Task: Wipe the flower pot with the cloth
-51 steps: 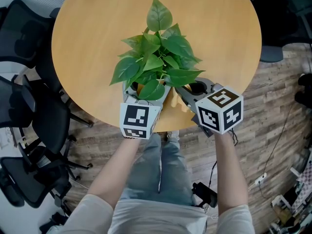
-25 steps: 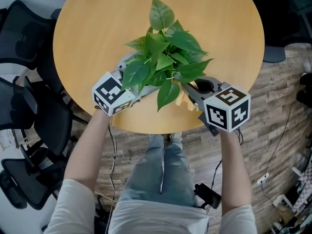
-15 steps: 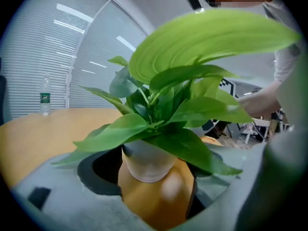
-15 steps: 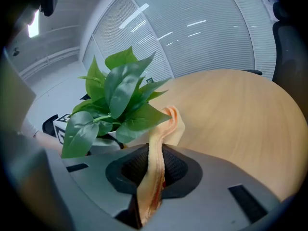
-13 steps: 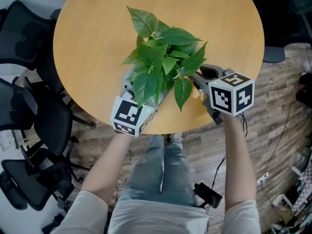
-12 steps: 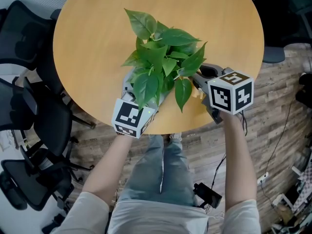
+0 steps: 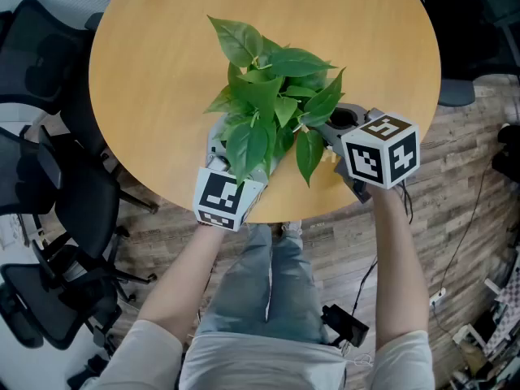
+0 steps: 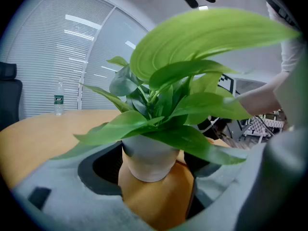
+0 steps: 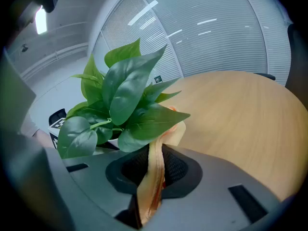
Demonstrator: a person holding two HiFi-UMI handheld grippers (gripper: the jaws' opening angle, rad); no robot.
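Observation:
A leafy green plant (image 7: 272,104) stands near the front edge of the round wooden table (image 7: 162,55); its leaves hide the pot from above. In the left gripper view the white flower pot (image 8: 147,160) sits between the jaws, and my left gripper (image 8: 151,177) is shut on it. From the head view my left gripper (image 7: 223,169) reaches in from the front. My right gripper (image 7: 329,140) is at the plant's right side, shut on a peach-orange cloth (image 9: 153,186) that hangs pinched between its jaws and reaches up under the leaves.
Black office chairs (image 7: 49,177) crowd the table's left side, with another (image 7: 479,23) at the right. A small water bottle (image 8: 58,105) stands at the table's far edge. The far half of the tabletop is bare wood. Cables lie on the wood floor.
The left gripper swung out to the left, then back to the front, and the plant turned with it. Over the last half second both grippers shifted only slightly.

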